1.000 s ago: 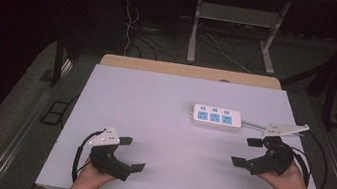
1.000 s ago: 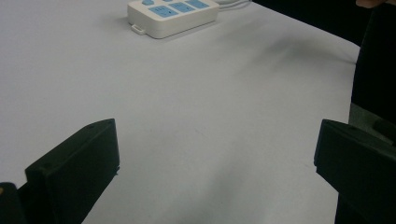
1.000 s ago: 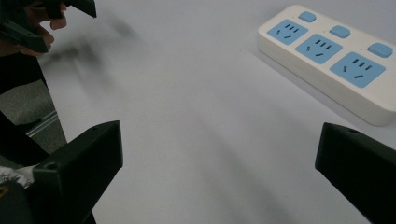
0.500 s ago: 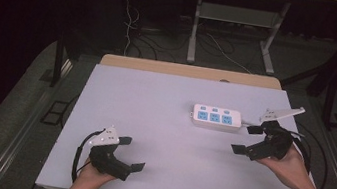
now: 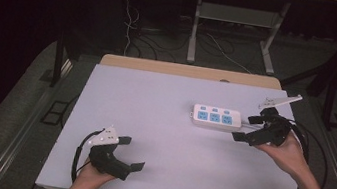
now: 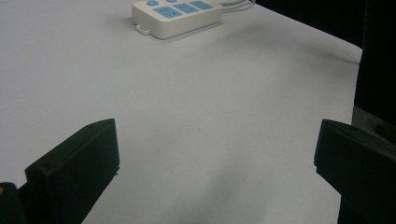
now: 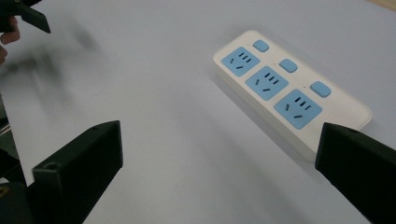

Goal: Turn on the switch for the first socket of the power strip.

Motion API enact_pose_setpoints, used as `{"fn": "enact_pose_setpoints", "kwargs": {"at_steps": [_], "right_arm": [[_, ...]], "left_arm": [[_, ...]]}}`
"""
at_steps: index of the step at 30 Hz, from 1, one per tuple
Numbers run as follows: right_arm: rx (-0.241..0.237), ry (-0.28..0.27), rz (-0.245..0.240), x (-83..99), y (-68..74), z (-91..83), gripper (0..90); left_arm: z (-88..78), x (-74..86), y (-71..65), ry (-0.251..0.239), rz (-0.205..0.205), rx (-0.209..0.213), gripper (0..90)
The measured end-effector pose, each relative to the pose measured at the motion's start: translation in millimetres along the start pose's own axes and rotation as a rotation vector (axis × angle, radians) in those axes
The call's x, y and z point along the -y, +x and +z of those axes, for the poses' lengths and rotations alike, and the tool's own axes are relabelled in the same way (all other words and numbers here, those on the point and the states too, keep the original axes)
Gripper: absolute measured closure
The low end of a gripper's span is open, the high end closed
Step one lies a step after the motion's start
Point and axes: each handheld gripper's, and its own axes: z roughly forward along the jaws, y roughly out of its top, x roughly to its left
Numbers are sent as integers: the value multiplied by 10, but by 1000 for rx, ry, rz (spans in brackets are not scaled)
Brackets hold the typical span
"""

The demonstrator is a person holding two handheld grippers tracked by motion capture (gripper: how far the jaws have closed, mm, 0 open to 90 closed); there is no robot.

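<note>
- One white power strip (image 5: 217, 117) is seen lying flat on the white bench (image 5: 165, 139), with three blue sockets and three blue buttons counted along its top.
- The right gripper (image 5: 252, 128) is held just beside the strip's right-hand end; its fingers (image 5: 242, 137) are spread wide and nothing is held between them.
- In the right gripper view the power strip (image 7: 289, 91) is found ahead of the fingers and off toward the right one (image 7: 359, 172), whose tip overlaps the strip's near end in that view; whether they touch cannot be told.
- The strip's long axis is laid across the bench from side to side, so it points roughly end-on at the right fingers rather than lying broadside between them.
- The left gripper (image 5: 126, 153) is held low over the near left part of the bench, well apart from the strip; its fingers (image 6: 74, 172) are likewise opened wide and empty.
- From the left gripper view the power strip (image 6: 177, 14) is seen far ahead of the fingers, with bare bench between.
- The right hand (image 5: 284, 152) is judged the nearer by far, so the coming grasp is expected to fall to it, with the fingers needing to be swung across the strip's narrow width.
- Two grippers and one strip are counted; a cable at the strip's right end is faintly made out.
</note>
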Motion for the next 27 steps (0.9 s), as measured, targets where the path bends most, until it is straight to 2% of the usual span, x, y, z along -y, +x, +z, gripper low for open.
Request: {"fn": "enact_pose_setpoints", "kwargs": {"at_steps": [11, 27], "right_arm": [[29, 8, 33, -91, -173, 42, 5], [62, 30, 49, -330, -316, 147, 5]], "left_arm": [[-1, 0, 1, 0, -1, 0, 0], [-4, 0, 6, -1, 0, 0, 0]]}}
